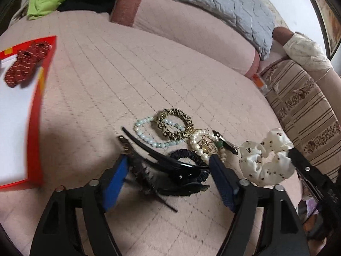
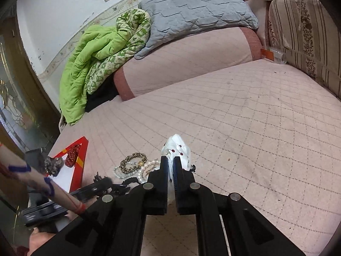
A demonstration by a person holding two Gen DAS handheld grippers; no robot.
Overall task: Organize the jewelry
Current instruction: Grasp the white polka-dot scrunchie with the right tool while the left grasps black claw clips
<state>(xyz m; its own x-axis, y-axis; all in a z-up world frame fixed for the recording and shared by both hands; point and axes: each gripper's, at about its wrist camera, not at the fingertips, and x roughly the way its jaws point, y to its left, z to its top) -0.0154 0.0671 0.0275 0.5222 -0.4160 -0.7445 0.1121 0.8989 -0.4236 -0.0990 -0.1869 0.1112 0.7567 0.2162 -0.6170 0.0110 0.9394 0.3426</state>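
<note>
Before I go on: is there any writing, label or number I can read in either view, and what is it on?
No text can be read in either view.
Red box: yellow patches on the rim, no legible letters.
Orange tag by the striped cushion: too small to read.
Red hair clip: pale marks, too blurred.

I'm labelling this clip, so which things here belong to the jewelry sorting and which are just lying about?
Job:
- white scrunchie, pinched in the right tongs
- black hair clip, between the open left tongs
- leopard scrunchie
- pearl bracelet
- red box holding a red hair piece

Lying about:
- green quilt
- grey pillow
</note>
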